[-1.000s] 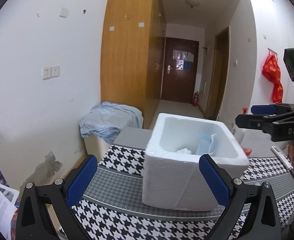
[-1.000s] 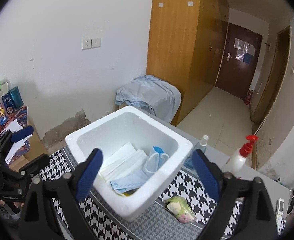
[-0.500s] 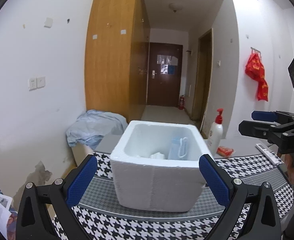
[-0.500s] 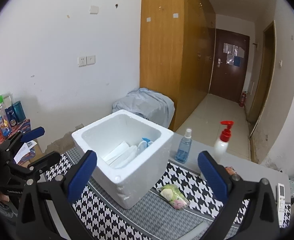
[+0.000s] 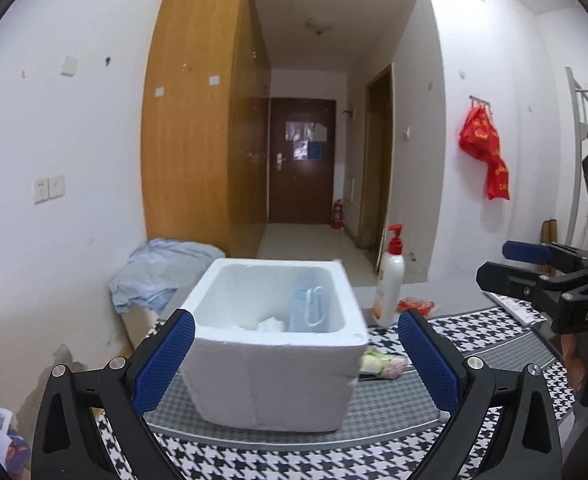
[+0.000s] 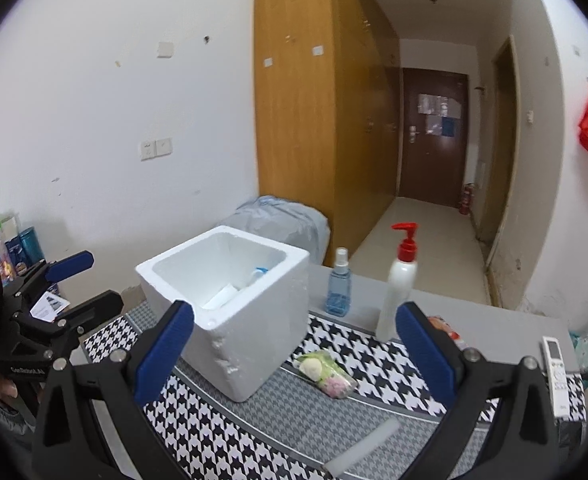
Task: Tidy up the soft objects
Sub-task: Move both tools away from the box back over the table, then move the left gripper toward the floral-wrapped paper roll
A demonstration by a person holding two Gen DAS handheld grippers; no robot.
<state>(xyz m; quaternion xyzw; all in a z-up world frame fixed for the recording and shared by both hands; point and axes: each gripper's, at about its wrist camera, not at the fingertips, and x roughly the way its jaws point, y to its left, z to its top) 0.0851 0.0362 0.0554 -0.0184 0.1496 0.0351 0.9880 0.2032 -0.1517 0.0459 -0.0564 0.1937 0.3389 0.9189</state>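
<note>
Left tongs (image 5: 295, 354): spread wide, blue pads clear of everything, nothing held; foam box framed between the pads but untouched
Right tongs (image 6: 294, 354): spread to full width, empty, poised above the patterned mat; also visible at the right edge of the left wrist view (image 5: 533, 264), pads apart there too
Houndstooth mat (image 6: 254, 440): laid flat across the surface (image 6: 473, 316), carrying box and packet
Small soft packet (image 6: 325, 368): clear wrap with pale green, white and pink contents; lying flat on the mat just beside the right-hand corner of the box, apart from both tongs
White foam box (image 5: 274, 356): upright, open-topped, on the mat; face masks (image 5: 307, 308) leaning against an inner wall, white folded material at the bottom
White pump bottle (image 6: 399, 288) with red head: upright on the surface behind the packet
Blue spray bottle (image 6: 338, 284): upright, between box and pump bottle, near the far edge
Remote control (image 6: 555, 364): flat at the right end of the surface
Beyond the surface: pale blue cloth (image 5: 162, 272) heaped on a low unit against the wall, wooden wardrobe (image 6: 305, 120), dark door (image 5: 301, 160) at the corridor end
</note>
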